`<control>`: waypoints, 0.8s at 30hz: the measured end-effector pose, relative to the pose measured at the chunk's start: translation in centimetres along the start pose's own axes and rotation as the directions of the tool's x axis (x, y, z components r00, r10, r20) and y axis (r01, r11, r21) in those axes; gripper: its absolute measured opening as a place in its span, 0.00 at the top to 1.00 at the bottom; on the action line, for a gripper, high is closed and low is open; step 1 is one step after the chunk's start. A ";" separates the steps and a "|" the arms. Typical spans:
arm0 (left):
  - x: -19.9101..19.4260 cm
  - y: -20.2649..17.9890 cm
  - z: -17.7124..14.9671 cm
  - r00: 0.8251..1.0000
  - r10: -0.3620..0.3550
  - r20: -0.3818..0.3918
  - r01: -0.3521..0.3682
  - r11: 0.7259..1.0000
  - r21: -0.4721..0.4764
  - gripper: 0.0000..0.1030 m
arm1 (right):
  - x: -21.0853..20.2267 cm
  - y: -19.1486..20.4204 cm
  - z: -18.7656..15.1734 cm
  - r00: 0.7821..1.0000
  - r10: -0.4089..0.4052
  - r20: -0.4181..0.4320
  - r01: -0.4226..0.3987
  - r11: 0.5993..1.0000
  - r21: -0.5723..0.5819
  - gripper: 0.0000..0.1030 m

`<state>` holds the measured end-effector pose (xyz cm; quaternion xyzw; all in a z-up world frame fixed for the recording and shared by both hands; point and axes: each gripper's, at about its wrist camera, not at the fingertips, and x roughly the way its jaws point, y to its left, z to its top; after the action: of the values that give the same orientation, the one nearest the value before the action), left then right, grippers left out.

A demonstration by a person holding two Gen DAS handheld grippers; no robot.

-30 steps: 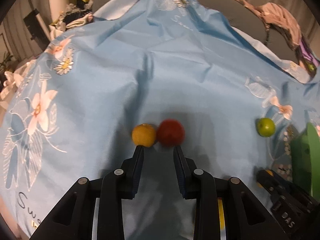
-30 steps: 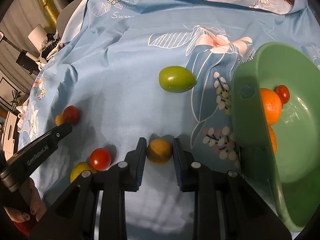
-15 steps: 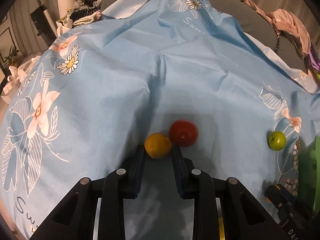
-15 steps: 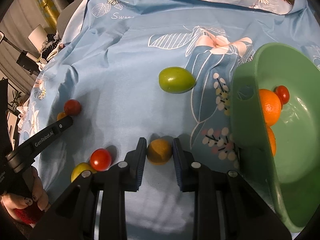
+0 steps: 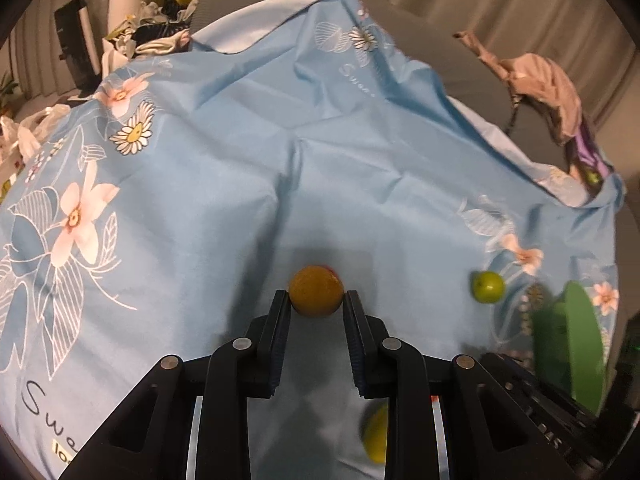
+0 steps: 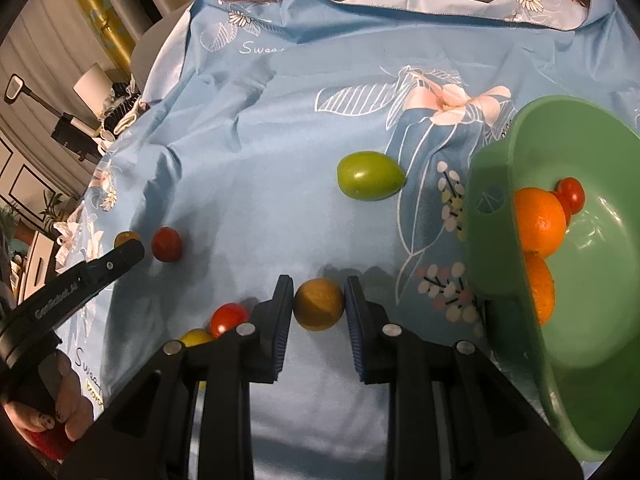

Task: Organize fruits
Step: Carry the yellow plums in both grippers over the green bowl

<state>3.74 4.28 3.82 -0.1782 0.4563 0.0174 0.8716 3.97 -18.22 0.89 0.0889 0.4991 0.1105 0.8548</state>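
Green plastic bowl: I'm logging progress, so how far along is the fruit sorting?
Done: two oranges and a red tomato sit in the green plastic bowl. In hand: each hand-held gripper, left and right, grips a small yellow-orange fruit. Left: green fruit, two red tomatoes, a yellow one.

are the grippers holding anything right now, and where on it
Each holds a small yellow fruit by its sides: the left gripper pinches one, the right gripper another.
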 end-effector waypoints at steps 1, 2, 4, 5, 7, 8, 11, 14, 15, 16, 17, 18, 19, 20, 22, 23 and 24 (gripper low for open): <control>-0.3 0.0 0.0 0.999 -0.035 -0.007 0.035 0.999 -0.008 0.74 | -0.1 -0.1 0.0 1.000 0.008 0.003 -0.008 1.000 0.004 0.74; -0.5 0.0 0.0 0.998 -0.067 -0.014 0.067 0.998 -0.016 0.74 | -0.4 -0.1 0.0 1.000 0.019 0.010 -0.019 1.000 0.008 0.74; -1.0 -0.1 0.1 0.995 -0.103 -0.014 0.102 0.995 -0.021 0.74 | -0.9 -0.1 0.0 0.999 0.036 0.026 -0.037 0.999 0.011 0.74; -1.4 -0.2 0.1 0.994 -0.106 -0.002 0.106 0.994 -0.016 0.74 | -1.2 -0.1 0.0 0.998 0.043 0.034 -0.044 0.999 0.013 0.74; -2.3 -0.6 0.0 0.995 -0.094 0.027 0.095 0.996 -0.002 0.74 | -1.8 -0.2 0.0 0.997 0.050 0.055 -0.051 0.999 0.014 0.74; -2.8 -0.8 -0.1 0.995 -0.092 0.045 0.092 0.996 0.009 0.74 | -2.2 -0.2 0.0 0.996 0.055 0.066 -0.056 0.998 0.015 0.74; -4.1 -1.8 -0.5 0.992 -0.088 0.089 0.084 0.995 0.050 0.74 | -3.7 -0.3 0.0 0.992 0.071 0.108 -0.073 0.997 0.013 0.74; -5.2 -3.4 -1.1 0.987 -0.065 0.144 0.049 0.992 0.117 0.74 | -5.0 -0.3 0.0 0.986 0.078 0.149 -0.080 0.997 0.010 0.74; -5.3 -3.6 -1.2 0.987 -0.069 0.147 0.050 0.990 0.129 0.74 | -5.3 -0.4 0.0 0.985 0.078 0.157 -0.081 0.997 0.010 0.74; -5.5 -4.0 -1.3 0.986 -0.080 0.148 0.059 0.988 0.140 0.74 | -5.6 -0.4 0.0 0.983 0.078 0.167 -0.081 0.997 0.012 0.74; -5.6 -4.4 -1.5 0.985 -0.098 0.144 0.076 0.986 0.149 0.74 | -6.2 -0.5 0.0 0.980 0.079 0.183 -0.083 0.996 0.014 0.74; -5.6 -4.5 -1.5 0.984 -0.107 0.141 0.085 0.984 0.156 0.74 | -6.6 -0.7 0.0 0.978 0.079 0.195 -0.084 0.996 0.019 0.74; -5.8 -4.8 -1.6 0.983 -0.118 0.138 0.095 0.981 0.167 0.74 | -7.1 -0.9 0.0 0.975 0.077 0.208 -0.084 0.996 0.023 0.74; -5.8 -5.2 -1.8 0.982 -0.128 0.136 0.103 0.979 0.178 0.74 | -7.6 -1.1 -0.1 0.972 0.075 0.222 -0.083 0.996 0.026 0.74; -6.0 -5.9 -2.1 0.981 -0.135 0.136 0.107 0.975 0.195 0.74 | -8.4 -1.5 -0.1 0.966 0.068 0.248 -0.079 0.996 0.034 0.74; -6.2 -6.4 -2.2 0.981 -0.141 0.136 0.110 0.972 0.209 0.74 | -9.2 -2.1 -0.1 0.961 0.060 0.269 -0.076 0.996 0.049 0.74; -6.4 -6.9 -2.3 0.979 -0.151 0.137 0.118 0.968 0.222 0.74 | -9.9 -2.7 -0.2 0.956 0.052 0.289 -0.074 0.995 0.066 0.74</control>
<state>-0.48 -2.12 9.75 -0.1128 0.3742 -0.0770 0.9172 -0.67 -23.57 8.30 0.1521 0.3707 0.1047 0.9102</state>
